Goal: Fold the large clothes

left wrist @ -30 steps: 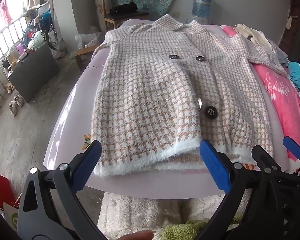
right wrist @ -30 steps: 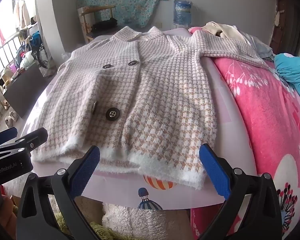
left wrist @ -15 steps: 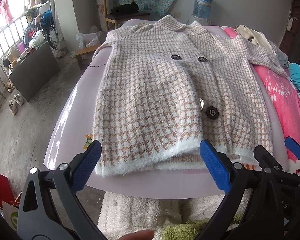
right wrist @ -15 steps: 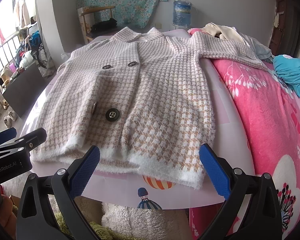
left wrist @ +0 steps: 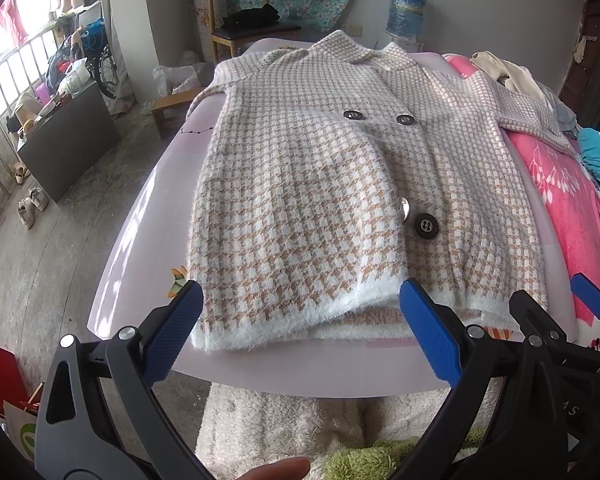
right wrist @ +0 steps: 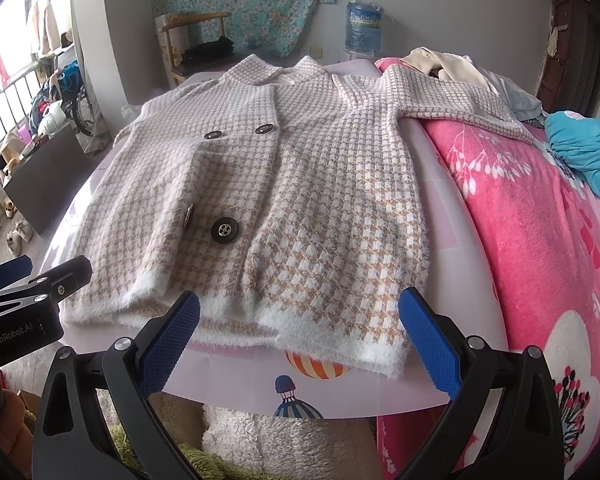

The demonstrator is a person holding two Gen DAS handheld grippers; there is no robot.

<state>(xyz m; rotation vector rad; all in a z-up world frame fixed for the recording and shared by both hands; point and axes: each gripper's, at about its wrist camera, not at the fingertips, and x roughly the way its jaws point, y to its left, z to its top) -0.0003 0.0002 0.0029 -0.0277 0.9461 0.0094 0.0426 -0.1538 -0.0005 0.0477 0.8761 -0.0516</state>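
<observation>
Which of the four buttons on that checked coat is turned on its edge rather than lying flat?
The silvery button just left of the big dark button near the hem; the other three lie face up.

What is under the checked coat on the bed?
The coat lies on a pale pink sheet with balloon prints peeking out below its hem; its far sleeve drapes onto a pink floral blanket. What lies beneath the coat's middle is covered.

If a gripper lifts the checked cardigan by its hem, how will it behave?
The cardigan is fuzzy knit, so it will probably droop limply. Its fluffy white hem should grip well. The large buttons may add some swing.
</observation>
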